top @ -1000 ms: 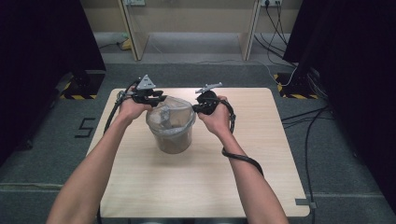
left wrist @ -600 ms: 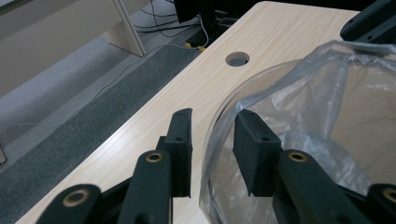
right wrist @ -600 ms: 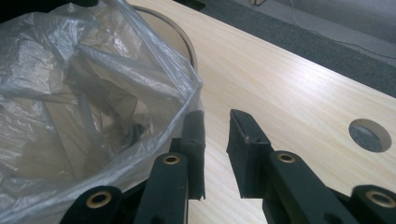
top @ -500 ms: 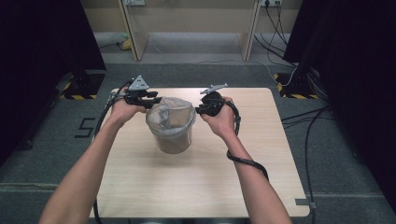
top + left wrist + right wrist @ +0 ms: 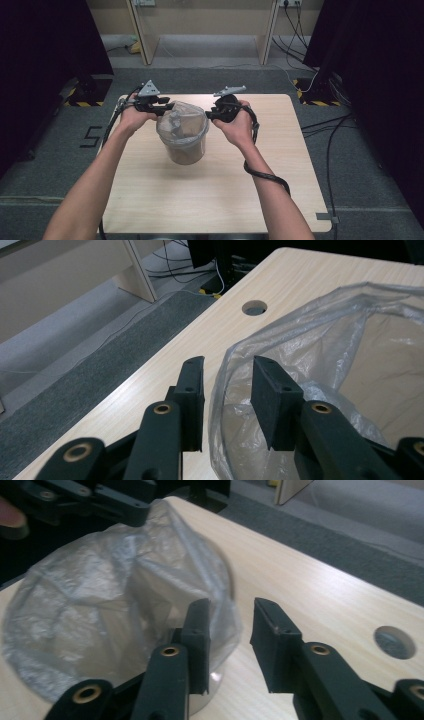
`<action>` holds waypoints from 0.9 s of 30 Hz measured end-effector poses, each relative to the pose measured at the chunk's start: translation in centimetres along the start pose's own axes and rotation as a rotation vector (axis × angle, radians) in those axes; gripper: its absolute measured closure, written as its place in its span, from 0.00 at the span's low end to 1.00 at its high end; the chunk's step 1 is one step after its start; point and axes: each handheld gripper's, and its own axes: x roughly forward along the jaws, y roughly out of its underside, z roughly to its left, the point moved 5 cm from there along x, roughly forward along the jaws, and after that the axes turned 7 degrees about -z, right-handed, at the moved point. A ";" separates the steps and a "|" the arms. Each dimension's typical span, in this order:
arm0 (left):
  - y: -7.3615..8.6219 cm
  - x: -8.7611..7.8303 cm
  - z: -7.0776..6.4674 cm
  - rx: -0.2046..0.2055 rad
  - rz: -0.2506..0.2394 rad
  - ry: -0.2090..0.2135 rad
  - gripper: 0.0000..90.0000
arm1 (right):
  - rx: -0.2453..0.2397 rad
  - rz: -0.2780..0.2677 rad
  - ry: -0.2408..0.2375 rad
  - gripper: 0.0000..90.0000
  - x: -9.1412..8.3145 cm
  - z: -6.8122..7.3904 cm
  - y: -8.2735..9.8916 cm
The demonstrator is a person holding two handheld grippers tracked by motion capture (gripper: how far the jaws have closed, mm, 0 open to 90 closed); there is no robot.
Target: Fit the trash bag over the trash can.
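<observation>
Right now a small round bucket [image 5: 184, 145] is standing near the middle of a pale wood-grain table [image 5: 210, 200], and a thin, crinkly, see-through plastic bag [image 5: 181, 120] is lining it, its mouth rising loosely above the rim. The bucket's wall is looking smooth and tan through the film.

The left gripper [image 5: 159, 106], black with a grey three-cornered plate on top, is hovering at the bag's left edge. In the left gripper view its two flat, matte black jaws are standing apart, and the bag's upper edge [image 5: 225, 385] is running up through the gap between them; the pads are not pressing on the film. Brass-coloured rivets are shining at the jaw joints.

The right gripper [image 5: 212, 116] is hanging just beside the bag's right edge. Its jaws have just been opening, and in the right gripper view they are standing spread with bare tabletop [image 5: 320, 600] showing between them; the bag's wrinkled side [image 5: 100, 600] is lying just left of the left jaw, and whether it is brushing that jaw I cannot tell.

A round hole [image 5: 254, 307] is piercing the tabletop near one far corner. On the grey carpeted floor left of the table, a figure "5" [image 5: 93, 136] is marked in dark tape.
</observation>
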 end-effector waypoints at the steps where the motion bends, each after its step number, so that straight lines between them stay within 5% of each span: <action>1: 0.0 0.0 -0.1 0.005 0.001 0.002 0.73 | 0.002 0.004 -0.010 0.73 0.1 0.2 0.1; 5: -0.1 -0.5 -0.1 0.009 -0.002 0.000 0.71 | 0.018 0.019 -0.018 0.71 0.2 0.5 0.5; 14: 0.1 -1.3 0.3 -0.002 0.000 0.010 0.70 | 0.044 0.056 -0.022 0.93 0.5 0.3 1.6; 17: 0.4 -1.2 0.4 -0.044 -0.028 0.014 0.73 | 0.046 0.066 -0.027 0.98 0.6 0.3 1.9; 27: 1.0 -0.5 0.4 -0.002 0.003 0.011 0.81 | 0.040 0.100 -0.022 1.00 1.4 0.1 2.9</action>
